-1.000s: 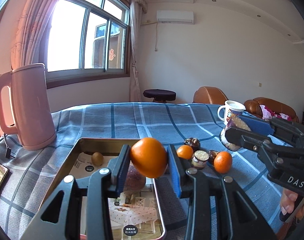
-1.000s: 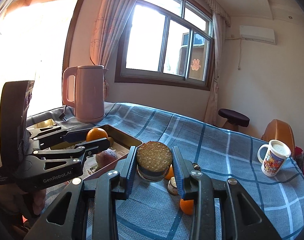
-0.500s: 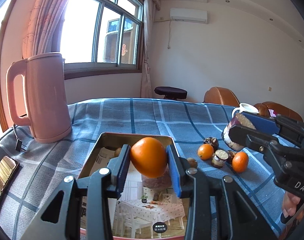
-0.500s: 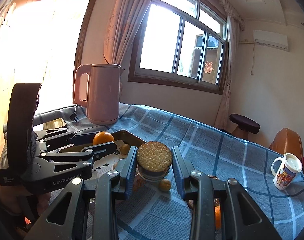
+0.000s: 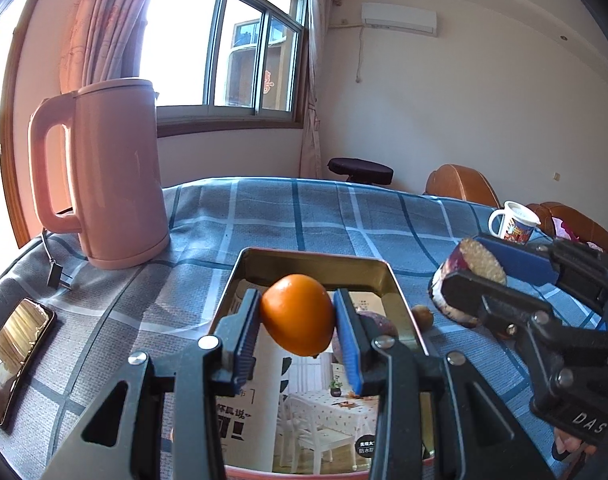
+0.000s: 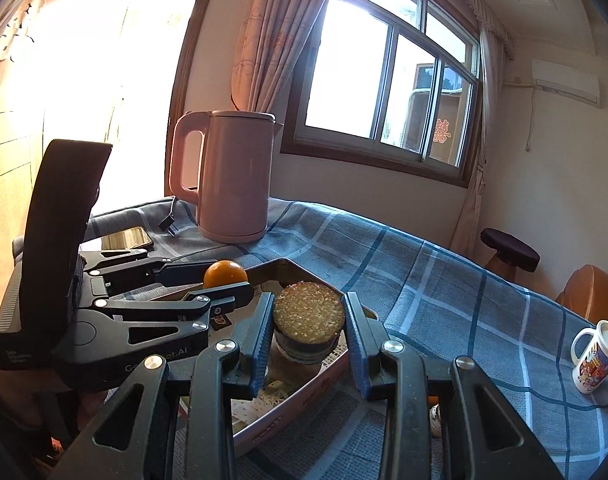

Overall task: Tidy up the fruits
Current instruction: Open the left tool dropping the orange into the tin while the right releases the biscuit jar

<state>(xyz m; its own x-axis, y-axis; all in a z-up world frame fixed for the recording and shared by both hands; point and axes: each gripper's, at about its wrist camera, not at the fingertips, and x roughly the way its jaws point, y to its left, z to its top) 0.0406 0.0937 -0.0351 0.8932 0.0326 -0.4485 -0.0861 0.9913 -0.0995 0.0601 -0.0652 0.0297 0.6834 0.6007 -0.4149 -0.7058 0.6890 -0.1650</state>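
On the far left of the bench (image 5: 311,216), which is covered by a blue plaid cloth, a phone (image 5: 14,356) lies flat near the edge. Beside it a black plug (image 5: 56,274) rests on the cloth, and just past that stands a tall pink kettle (image 5: 104,188), upright, handle facing left. To the right of the kettle sits a shallow metal tray (image 5: 315,266) lined with printed paper. The left tool (image 5: 298,322) hovers over the tray, its blue pads clamped on an orange (image 5: 298,314) held clear of the paper. A purplish fruit (image 5: 377,326) lies in the tray, partly hidden behind the right pad. Just outside the tray's right wall a small brown fruit (image 5: 422,315) sits on the cloth. Further right, the right tool (image 6: 308,326) grips a dark, round fruit half (image 6: 308,312), its pale grainy cut face turned up; seen from its own camera, it hangs above the tray's near corner. At the far right a white mug (image 5: 513,226) with a cartoon print stands upright, well apart from the tray.
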